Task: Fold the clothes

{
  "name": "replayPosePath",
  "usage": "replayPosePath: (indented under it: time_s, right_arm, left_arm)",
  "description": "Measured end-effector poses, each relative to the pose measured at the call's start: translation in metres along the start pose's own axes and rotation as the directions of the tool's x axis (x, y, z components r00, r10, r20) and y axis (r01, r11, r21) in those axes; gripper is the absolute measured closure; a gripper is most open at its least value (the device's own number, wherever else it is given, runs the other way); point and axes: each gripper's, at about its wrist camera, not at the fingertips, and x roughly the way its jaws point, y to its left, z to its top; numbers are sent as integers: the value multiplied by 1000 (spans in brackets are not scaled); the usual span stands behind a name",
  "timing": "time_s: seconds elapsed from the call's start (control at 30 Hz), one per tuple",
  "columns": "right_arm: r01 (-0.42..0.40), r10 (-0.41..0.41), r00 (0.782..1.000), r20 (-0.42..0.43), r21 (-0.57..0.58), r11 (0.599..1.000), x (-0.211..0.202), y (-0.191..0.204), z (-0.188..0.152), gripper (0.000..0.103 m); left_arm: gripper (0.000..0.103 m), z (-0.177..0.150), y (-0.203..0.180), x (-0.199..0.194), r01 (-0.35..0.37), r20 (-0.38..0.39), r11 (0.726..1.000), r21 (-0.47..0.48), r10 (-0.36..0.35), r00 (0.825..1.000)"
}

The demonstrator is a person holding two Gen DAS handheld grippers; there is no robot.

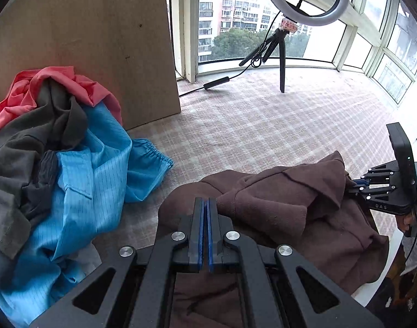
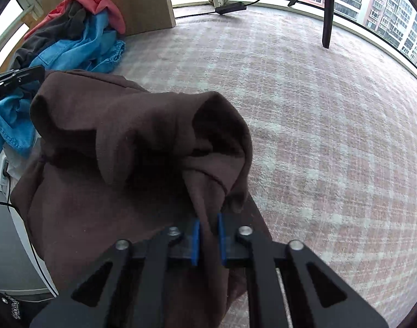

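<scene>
Our right gripper has its jaws pinched on a bunched fold of the brown garment, which lies crumpled at the near edge of the checked table. Our left gripper rests over the same brown cloth, jaws pressed together with nothing visibly between them. Further left, against a wooden board, sits a heap of blue, grey and coral clothes.

garment on carpet, clothes pile to its left, tripod behind
</scene>
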Motion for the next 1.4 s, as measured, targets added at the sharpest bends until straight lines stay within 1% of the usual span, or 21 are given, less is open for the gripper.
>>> replayPosePath:
  time_s: [0.1,0.2,0.27,0.3,0.33,0.37,0.4,0.47,0.53,0.6,0.7,0.77,0.87,1.0,1.1,1.13,1.17,1.2,1.27,1.33,1.4]
  right_arm:
    - [-80,79,991,111,1,997,-66,6,-25,96]
    - [-217,202,957,206,51,975,-141,-3,-62,98]
    - [-228,215,951,223,36,973,-171,1,-86,98]
    - [-229,217,949,228,26,973,-185,4,-97,98]
    - [-229,219,947,234,16,973,-198,6,-108,98]
    - [-175,167,963,213,17,984,-195,7,-113,98]
    - [-104,98,978,185,19,994,-186,7,-115,98]
    - [50,-54,993,104,38,998,-162,-3,-119,98]
    - [184,-184,983,6,54,982,-126,-19,-122,97]
    - [268,-266,963,-48,35,963,-98,-26,-124,92]
    - [280,-279,960,-8,20,960,-99,-24,-119,80]
    - [283,-283,959,23,11,959,-101,-22,-114,58]
    - [255,-254,964,75,-9,967,-108,-20,-104,51]
    - [214,-207,974,89,-80,974,-97,-10,-90,49]
    - [216,-205,976,76,-186,959,-69,1,-83,49]
    - [220,-209,975,72,-221,950,-59,5,-80,49]
    - [213,-200,977,75,-244,946,-52,5,-74,49]
    - [203,-189,978,84,-232,951,-46,-1,-64,50]
    - [258,-256,962,89,-5,966,-39,-46,-33,51]
    - [204,-219,972,89,158,966,-50,-82,-29,51]
    - [131,-168,981,98,307,943,-63,-117,-29,51]
  left_arm:
    - [103,-24,1,-51,-88,50,996,-11,88,995]
    - [103,-56,17,-112,-51,93,994,-95,60,994]
    - [103,-75,24,-146,-5,112,991,-135,21,993]
    - [103,-80,21,-149,-47,97,993,-112,58,994]
    - [103,-82,14,-143,-78,72,994,-74,83,994]
    - [103,-84,7,-137,-106,49,994,-35,108,993]
    - [103,-85,-3,-124,-85,30,996,11,85,996]
    - [101,-80,-20,-90,-24,-5,997,73,24,1000]
    - [98,-71,-45,-50,22,-51,988,154,-14,999]
    - [96,-62,-72,-13,17,-83,969,247,4,997]
    - [86,-47,-102,29,9,-117,928,371,37,992]
    - [81,-41,-119,48,19,-129,889,457,45,991]
    - [78,-38,-136,70,24,-138,815,579,69,988]
    - [77,-41,-149,87,83,-187,755,651,53,981]
    - [77,-39,-156,95,141,-236,738,660,26,971]
    - [77,-32,-157,100,165,-250,742,649,4,968]
    - [77,-16,-156,106,180,-243,762,622,-31,970]
    - [77,6,-150,114,160,-209,801,577,-45,977]
    - [77,48,-131,131,58,-143,883,465,10,990]
    - [77,71,-110,129,33,-129,928,371,16,992]
    - [77,74,-95,111,11,-71,924,383,18,997]
